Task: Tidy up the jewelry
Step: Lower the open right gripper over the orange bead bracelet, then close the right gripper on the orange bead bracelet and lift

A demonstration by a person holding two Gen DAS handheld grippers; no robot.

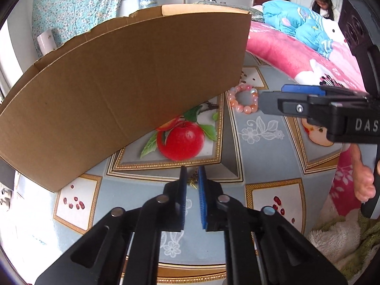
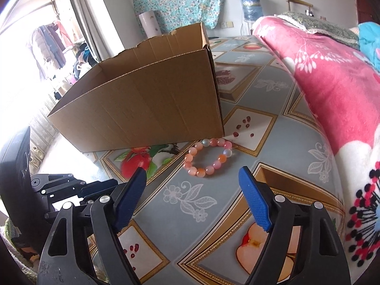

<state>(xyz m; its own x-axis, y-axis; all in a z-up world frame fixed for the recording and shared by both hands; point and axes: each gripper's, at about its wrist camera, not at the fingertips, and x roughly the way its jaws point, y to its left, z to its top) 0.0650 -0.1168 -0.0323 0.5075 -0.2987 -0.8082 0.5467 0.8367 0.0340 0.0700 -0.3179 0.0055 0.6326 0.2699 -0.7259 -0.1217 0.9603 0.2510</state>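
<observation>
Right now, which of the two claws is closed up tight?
The left claw: its blue pads nearly meet over something small and gold. The right claw gapes wide, empty, short of the pink bead bracelet.

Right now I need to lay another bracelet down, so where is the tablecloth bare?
Bare cloth lies between the pink bead bracelet and the right gripper, on the grey flower print. More shows right of the bracelet, up to the pink blanket. It is crowded along the cardboard box, where the bracelet nearly meets its corner, and around the left gripper.
</observation>
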